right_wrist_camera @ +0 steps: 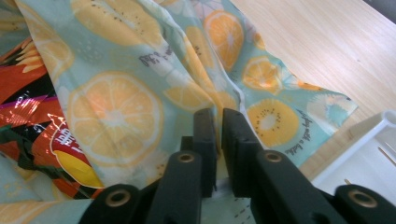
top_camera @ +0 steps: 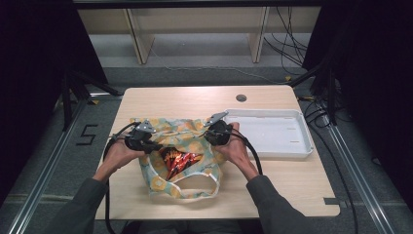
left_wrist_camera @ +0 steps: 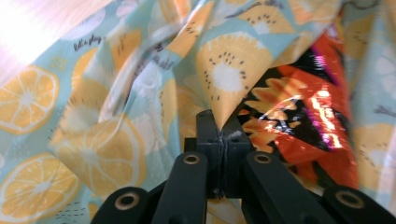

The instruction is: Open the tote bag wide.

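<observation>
Fabric bag [top_camera: 182,161] on table [top_camera: 292,185], snack packet [top_camera: 179,161] inside; tray [top_camera: 272,131] just right of bag.

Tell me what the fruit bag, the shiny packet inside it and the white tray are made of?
The bag looks like thin cloth, matte: it folds and wrinkles softly and has a printed citrus pattern. The packet seems to be glossy plastic or foil film, since it crinkles and throws bright glints. The tray looks like smooth, hard white plastic with a moulded rim, though that is a guess from its look.

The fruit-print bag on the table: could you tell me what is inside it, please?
Inside the fruit-print bag, a shiny red-orange snack packet shows through the opening. Anything beneath it is covered by cloth.
</observation>
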`<state>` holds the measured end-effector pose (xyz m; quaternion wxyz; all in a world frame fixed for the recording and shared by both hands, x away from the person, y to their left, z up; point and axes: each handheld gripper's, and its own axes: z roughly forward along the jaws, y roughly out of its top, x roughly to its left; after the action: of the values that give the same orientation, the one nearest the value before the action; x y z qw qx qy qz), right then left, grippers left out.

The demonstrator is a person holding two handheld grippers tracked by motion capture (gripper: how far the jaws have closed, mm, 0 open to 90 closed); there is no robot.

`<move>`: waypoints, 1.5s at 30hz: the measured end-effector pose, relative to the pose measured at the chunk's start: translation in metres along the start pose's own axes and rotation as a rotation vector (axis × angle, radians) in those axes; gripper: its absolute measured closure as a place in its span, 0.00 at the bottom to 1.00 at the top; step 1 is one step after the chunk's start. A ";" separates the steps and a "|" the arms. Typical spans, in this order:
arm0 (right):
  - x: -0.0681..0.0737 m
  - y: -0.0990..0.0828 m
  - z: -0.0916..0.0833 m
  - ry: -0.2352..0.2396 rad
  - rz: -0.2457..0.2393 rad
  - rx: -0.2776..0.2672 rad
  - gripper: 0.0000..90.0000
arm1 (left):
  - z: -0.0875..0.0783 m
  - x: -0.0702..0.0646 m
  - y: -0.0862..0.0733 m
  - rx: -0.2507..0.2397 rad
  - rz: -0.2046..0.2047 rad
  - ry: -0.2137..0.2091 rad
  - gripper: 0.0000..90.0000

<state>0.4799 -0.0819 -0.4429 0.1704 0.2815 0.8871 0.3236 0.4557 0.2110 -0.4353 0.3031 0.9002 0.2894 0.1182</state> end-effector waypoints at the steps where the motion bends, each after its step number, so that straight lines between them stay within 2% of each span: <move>1: 0.000 0.001 -0.003 0.007 0.003 -0.019 0.88 | 0.001 0.000 0.000 -0.006 -0.017 -0.005 0.99; 2: 0.001 0.002 -0.009 0.022 0.028 -0.013 0.84 | 0.001 0.001 0.000 -0.003 -0.024 -0.005 0.99; 3: 0.002 0.003 -0.015 0.017 0.038 -0.019 0.81 | 0.000 0.001 0.000 0.000 -0.024 -0.004 0.99; 4: 0.003 0.004 -0.022 0.021 0.015 -0.031 0.81 | 0.000 0.002 0.000 -0.004 -0.023 -0.003 0.99; 5: 0.005 0.005 -0.030 0.039 0.007 -0.068 0.81 | 0.000 0.002 0.000 0.002 -0.036 0.000 0.99; 6: 0.007 0.006 -0.038 0.048 -0.004 -0.076 0.81 | -0.001 0.002 0.000 0.006 -0.031 0.001 0.99; 7: 0.011 0.007 -0.047 0.085 0.003 -0.091 0.82 | -0.001 0.003 0.000 0.007 -0.039 0.003 0.99; 9: 0.019 0.008 -0.062 0.113 -0.023 -0.126 0.87 | -0.001 0.004 0.001 0.016 -0.041 0.001 0.99; 10: 0.024 0.008 -0.068 0.144 -0.034 -0.137 0.92 | 0.000 0.004 0.001 0.007 -0.042 -0.002 0.99; 11: 0.031 0.008 -0.073 0.180 -0.052 -0.136 0.95 | 0.000 0.004 0.001 0.013 -0.043 -0.004 0.99; 12: 0.034 0.007 -0.072 0.184 -0.062 -0.131 0.97 | 0.001 0.004 0.002 0.014 -0.042 -0.005 0.99; 14: 0.040 0.005 -0.065 0.163 -0.071 -0.088 1.00 | 0.002 0.004 0.003 0.021 -0.042 -0.004 0.99; 16: 0.040 0.000 -0.051 0.134 -0.071 -0.003 1.00 | 0.002 0.005 0.002 0.020 -0.045 -0.001 0.99; 17: 0.040 -0.004 -0.044 0.119 -0.059 0.042 1.00 | 0.003 0.006 0.001 0.009 -0.049 -0.008 0.99; 18: 0.038 -0.008 -0.038 0.114 -0.044 0.073 1.00 | 0.002 0.007 0.001 0.019 -0.052 -0.004 0.99; 19: 0.035 -0.013 -0.033 0.092 -0.049 0.097 1.00 | 0.002 0.009 0.000 0.020 -0.049 -0.010 0.99; 20: 0.033 -0.017 -0.032 0.087 -0.045 0.140 1.00 | 0.002 0.010 -0.001 0.008 -0.054 -0.009 0.99; 21: 0.031 -0.022 -0.031 0.075 -0.027 0.168 1.00 | 0.001 0.011 -0.002 0.017 -0.055 -0.007 0.99; 22: 0.029 -0.027 -0.030 0.076 -0.012 0.193 1.00 | 0.002 0.012 -0.003 0.004 -0.063 -0.006 0.99; 25: 0.024 -0.042 -0.026 0.066 0.013 0.238 1.00 | 0.003 0.013 -0.004 0.012 -0.068 0.000 0.99; 28: 0.020 -0.053 -0.017 0.039 -0.005 0.275 1.00 | 0.006 0.014 -0.006 0.021 -0.055 0.013 0.99; 30: 0.022 -0.058 -0.014 0.040 -0.004 0.291 1.00 | 0.007 0.014 -0.008 0.013 -0.070 0.017 0.99; 31: 0.022 -0.058 -0.014 0.046 -0.012 0.290 1.00 | 0.005 0.013 -0.008 0.022 -0.053 0.012 0.99; 32: 0.023 -0.057 -0.015 0.046 -0.013 0.279 1.00 | 0.005 0.011 -0.007 0.008 -0.060 0.013 0.99; 35: 0.025 -0.047 -0.027 0.078 -0.020 0.196 1.00 | -0.002 0.003 -0.003 -0.006 -0.024 0.015 0.97; 36: 0.026 -0.044 -0.030 0.090 -0.023 0.160 1.00 | -0.003 0.000 -0.002 -0.018 -0.027 0.016 0.96; 37: 0.028 -0.041 -0.033 0.099 -0.037 0.127 1.00 | -0.006 -0.002 -0.001 -0.030 -0.025 0.025 0.93; 38: 0.028 -0.041 -0.033 0.099 -0.037 0.127 1.00 | -0.006 -0.002 -0.001 -0.030 -0.025 0.025 0.89; 39: 0.034 -0.036 -0.038 0.110 -0.021 0.093 1.00 | -0.012 -0.006 0.001 -0.032 -0.014 0.025 0.87; 40: 0.034 -0.034 -0.040 0.108 -0.034 0.078 1.00 | -0.015 -0.009 0.001 -0.034 -0.014 0.028 0.84; 43: 0.036 -0.030 -0.046 0.126 -0.020 0.040 0.99 | -0.027 -0.018 0.002 -0.058 -0.007 0.035 0.74; 45: 0.035 -0.027 -0.050 0.120 -0.030 0.006 0.97 | -0.036 -0.025 0.003 -0.087 -0.002 0.053 0.69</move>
<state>0.4180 -0.1016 -0.4288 0.1210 0.2490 0.9007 0.3349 0.4226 0.2113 -0.4059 0.3345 0.8824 0.2928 0.1540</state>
